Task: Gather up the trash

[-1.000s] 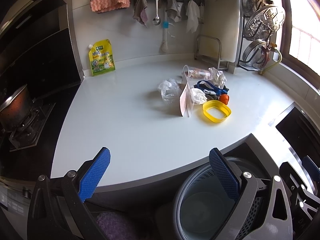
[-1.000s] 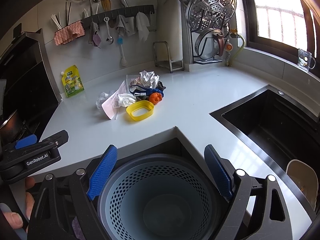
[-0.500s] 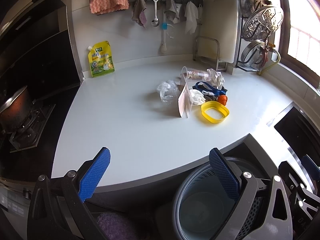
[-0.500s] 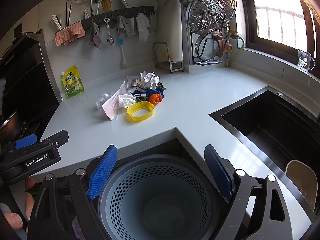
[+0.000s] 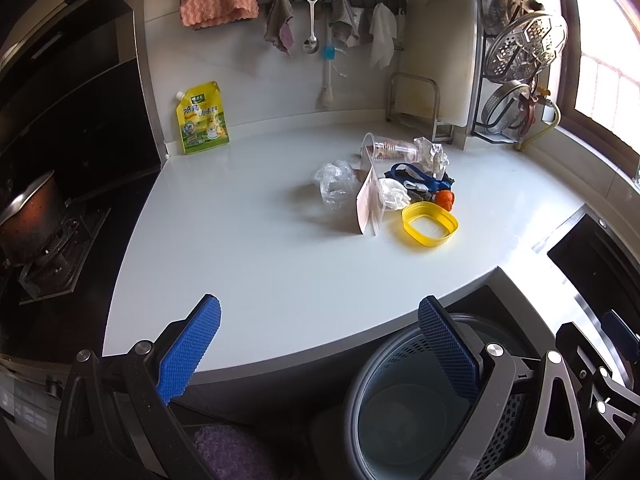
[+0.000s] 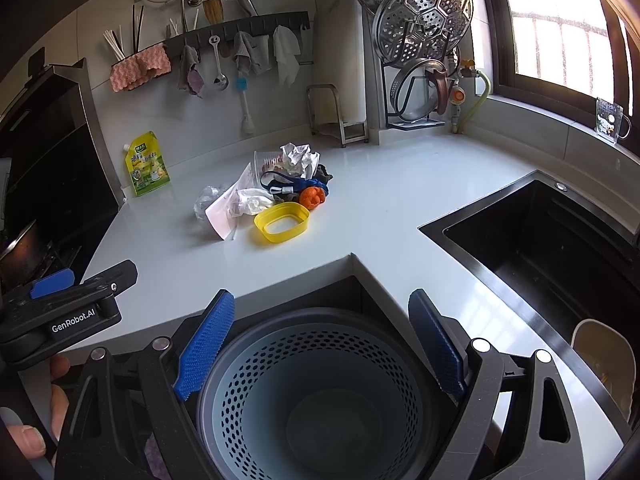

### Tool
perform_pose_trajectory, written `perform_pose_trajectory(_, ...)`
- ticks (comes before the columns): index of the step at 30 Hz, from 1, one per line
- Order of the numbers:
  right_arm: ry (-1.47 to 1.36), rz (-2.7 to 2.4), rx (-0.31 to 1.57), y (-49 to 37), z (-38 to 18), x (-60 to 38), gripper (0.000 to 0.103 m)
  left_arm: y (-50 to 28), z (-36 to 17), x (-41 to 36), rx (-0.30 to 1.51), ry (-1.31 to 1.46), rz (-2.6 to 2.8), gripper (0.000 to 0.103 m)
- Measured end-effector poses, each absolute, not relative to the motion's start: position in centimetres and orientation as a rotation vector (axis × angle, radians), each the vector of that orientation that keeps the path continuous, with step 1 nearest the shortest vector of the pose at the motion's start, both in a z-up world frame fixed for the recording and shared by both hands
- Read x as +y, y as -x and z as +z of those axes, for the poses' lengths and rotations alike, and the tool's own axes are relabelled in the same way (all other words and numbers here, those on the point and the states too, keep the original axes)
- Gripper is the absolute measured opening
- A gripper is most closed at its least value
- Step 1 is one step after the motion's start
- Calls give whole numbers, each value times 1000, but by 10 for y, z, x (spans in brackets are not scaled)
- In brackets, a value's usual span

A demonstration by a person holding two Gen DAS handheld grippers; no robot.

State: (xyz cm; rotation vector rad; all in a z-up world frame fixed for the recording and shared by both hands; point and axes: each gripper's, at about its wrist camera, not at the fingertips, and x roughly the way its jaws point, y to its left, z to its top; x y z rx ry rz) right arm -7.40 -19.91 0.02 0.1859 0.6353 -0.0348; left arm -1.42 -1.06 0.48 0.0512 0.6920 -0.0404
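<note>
Trash (image 5: 394,188) untouched; both claws wide, empty

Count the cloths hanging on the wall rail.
4: pink cloth at the rail's left end, grey-purple rag beside it, grey rag past the ladle, white cloth rightmost. None seem hidden.

In the left wrist view I log a slight drift of the scene. The yellow lid (image 5: 434,240), the clear cup (image 5: 390,147) and the yellow pouch (image 5: 203,118) now sit a little lower and further left than one second ago. Most of this drift occurred in the first half second. In the right wrist view the yellow lid (image 6: 280,236), the orange item (image 6: 311,197) and the yellow pouch (image 6: 146,164) have moved slightly downward. This indicates a small change of pose in the left gripper (image 5: 320,320) and the right gripper (image 6: 322,308).
</note>
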Motion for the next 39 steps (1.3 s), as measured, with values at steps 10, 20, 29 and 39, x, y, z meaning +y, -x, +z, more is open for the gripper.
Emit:
perform_pose_trajectory(10, -188, -33, 639, 74, -1, -199, 85, 16, 3, -8, 691, -48, -39, 97)
perform_pose_trajectory(20, -196, -23, 638, 74, -6, -199, 85, 15, -1, -5, 696, -43, -41, 97)
perform_pose_trajectory(29, -222, 17, 697, 47, -38, -203, 85, -10, -30, 9, 758, -39, -2, 97)
perform_pose_trajectory(39, -183, 74, 730, -32, -41, -204, 85, -60, -37, 20, 759, -21, 7, 97)
